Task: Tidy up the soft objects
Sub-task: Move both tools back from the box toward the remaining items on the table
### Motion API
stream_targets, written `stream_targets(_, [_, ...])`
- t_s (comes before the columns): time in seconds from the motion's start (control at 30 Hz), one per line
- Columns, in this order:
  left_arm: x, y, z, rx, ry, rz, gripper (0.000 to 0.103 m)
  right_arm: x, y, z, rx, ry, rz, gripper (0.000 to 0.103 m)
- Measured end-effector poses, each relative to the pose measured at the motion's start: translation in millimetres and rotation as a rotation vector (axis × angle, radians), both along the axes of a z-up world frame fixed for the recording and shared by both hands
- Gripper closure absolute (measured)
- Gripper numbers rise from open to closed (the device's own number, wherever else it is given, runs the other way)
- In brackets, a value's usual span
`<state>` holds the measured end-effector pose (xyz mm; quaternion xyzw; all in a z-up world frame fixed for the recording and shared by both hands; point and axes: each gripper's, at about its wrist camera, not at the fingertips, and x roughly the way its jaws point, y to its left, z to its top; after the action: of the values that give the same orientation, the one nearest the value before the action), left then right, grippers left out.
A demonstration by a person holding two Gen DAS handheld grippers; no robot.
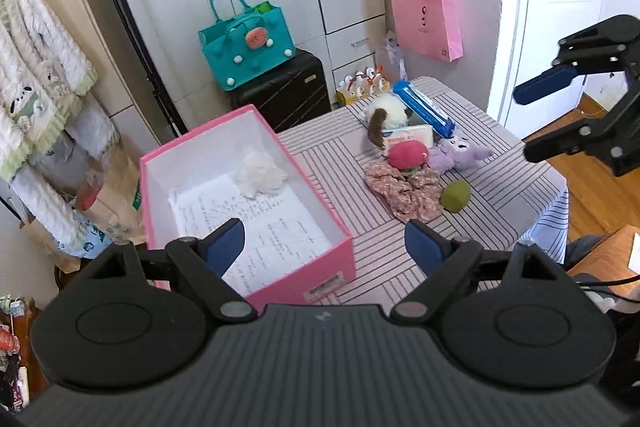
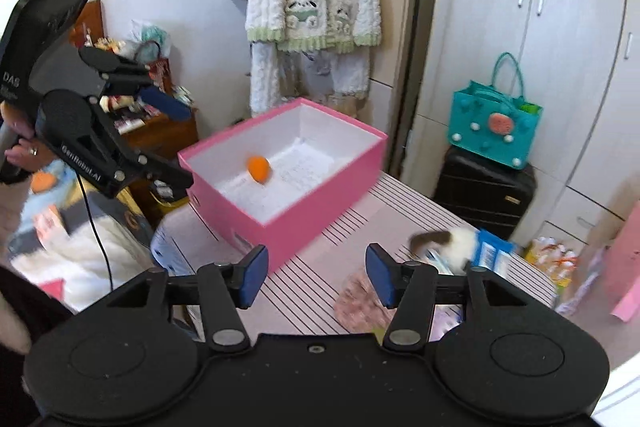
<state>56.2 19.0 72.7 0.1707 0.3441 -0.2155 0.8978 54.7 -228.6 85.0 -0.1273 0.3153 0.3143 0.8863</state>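
From my left wrist, the striped table (image 1: pixel 516 183) shows its far and right edges, with wood floor beyond the right one. The pink box (image 1: pixel 320 267) sits at the table's left side, its near corner close under me, and bare cloth lies open between the box and the soft things. My left gripper (image 1: pixel 325 247) stands wide with nothing between its pads. A white fluffy piece (image 1: pixel 262 175) lies inside the box on a printed sheet. Across the table huddle a red plush (image 1: pixel 406 155), a purple plush (image 1: pixel 456 153), a floral cloth (image 1: pixel 404 193), a green toy (image 1: pixel 456 195) and a white-and-brown plush (image 1: pixel 384 117) against blue packets (all bunched together). My right gripper (image 1: pixel 524 123) hangs at the right, apart from them.

From my right wrist, the box (image 2: pixel 320 203) sits ahead with striped table open before it. My right gripper (image 2: pixel 317 277) is partly open and empty. An orange ball (image 2: pixel 259 169) is inside the box (blurred, so whether it rests I cannot tell). My left gripper (image 2: pixel 176 143) is at the box's left corner, a hand (image 2: pixel 20 143) behind it. The floral cloth (image 2: pixel 360 303) lies just past my right finger.
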Motion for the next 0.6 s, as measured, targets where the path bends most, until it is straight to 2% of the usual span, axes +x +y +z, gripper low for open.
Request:
stream_targets(0.13, [1.1,-10.3,-10.7,-0.036,0.047,-0.017,0.016,-11.4,-12.2,-10.1,-0.02,0.0,-0.012,0.041])
stream_targets(0.37, [0.3,-38.1,-25.3,-0.054,0.072,-0.061,0.015,-27.3,-32.2,-41.6,-0.017,0.035,-0.017,0.038])
stream_targets(0.6, [8.9,-69.0,-45.2,-0.083,0.07,-0.1,0.014,-17.6,-53.1,-78.1,0.029,0.085,-0.028,0.036])
